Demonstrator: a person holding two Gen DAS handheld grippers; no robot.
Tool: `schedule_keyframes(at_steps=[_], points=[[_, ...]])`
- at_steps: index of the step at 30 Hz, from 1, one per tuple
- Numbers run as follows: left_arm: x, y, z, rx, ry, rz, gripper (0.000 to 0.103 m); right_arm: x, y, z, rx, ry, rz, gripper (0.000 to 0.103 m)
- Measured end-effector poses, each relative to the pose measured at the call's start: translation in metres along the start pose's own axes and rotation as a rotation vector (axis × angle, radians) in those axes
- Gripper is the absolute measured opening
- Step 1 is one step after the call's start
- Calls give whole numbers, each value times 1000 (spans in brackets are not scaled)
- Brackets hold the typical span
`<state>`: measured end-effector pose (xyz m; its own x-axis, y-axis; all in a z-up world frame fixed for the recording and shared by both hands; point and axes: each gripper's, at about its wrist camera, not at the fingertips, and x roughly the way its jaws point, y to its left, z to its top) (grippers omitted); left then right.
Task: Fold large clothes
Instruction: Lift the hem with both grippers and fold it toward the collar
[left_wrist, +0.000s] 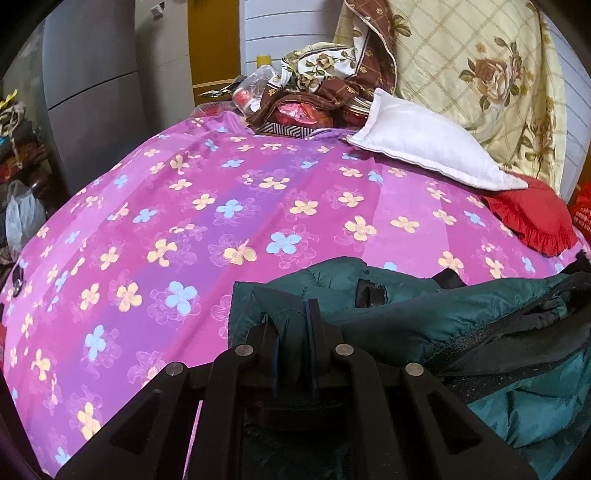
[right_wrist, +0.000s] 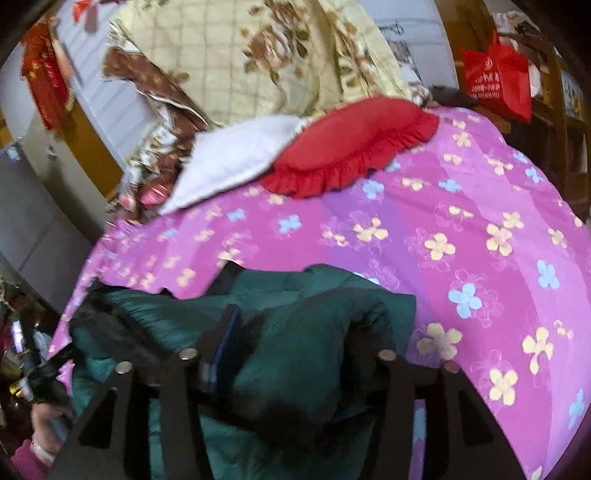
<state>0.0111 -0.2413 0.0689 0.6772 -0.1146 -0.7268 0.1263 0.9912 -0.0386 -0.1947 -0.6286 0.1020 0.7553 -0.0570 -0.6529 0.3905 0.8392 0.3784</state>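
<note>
A: Jacket (left_wrist: 399, 317), dark green and padded, lay bunched on the near part of the bed, over a pink bedsheet (left_wrist: 229, 206) printed with yellow and blue flowers. How did the left tool (left_wrist: 291, 325) stand?

B: Its two fingers were drawn close together, clamped on a raised fold of the jacket at the garment's left edge. A black-lined opening of the jacket lay to the right of that grip.

A: And the right tool (right_wrist: 295, 332)?

B: Its fingers stood apart with a thick roll of the jacket (right_wrist: 288, 350) between them. The left finger, with its blue pad, touched the fabric; the right finger was hidden behind the roll, so whether the tool truly gripped could not be told. The view was blurred.

A: What lay beyond the jacket?

B: A white pillow (left_wrist: 424, 147) rested at the far side of the bed, and a red frilled cushion (right_wrist: 351, 147) lay just beside it, overlapping its corner. A cream quilt (left_wrist: 472, 66) with rose prints was heaped behind both. A red bag (right_wrist: 495, 77) hung on wooden shelving at the far right of the right wrist view.
</note>
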Motion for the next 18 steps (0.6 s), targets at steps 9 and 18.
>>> schedule_keyframes(at_steps=[9,18], points=[[-19,33,12,-169,-15,-205,17,-42,59,-10,-225,-99,19,76],[-62,50,20,-147,-120,-247,51,81,124,-22,-394,122,-57,76]])
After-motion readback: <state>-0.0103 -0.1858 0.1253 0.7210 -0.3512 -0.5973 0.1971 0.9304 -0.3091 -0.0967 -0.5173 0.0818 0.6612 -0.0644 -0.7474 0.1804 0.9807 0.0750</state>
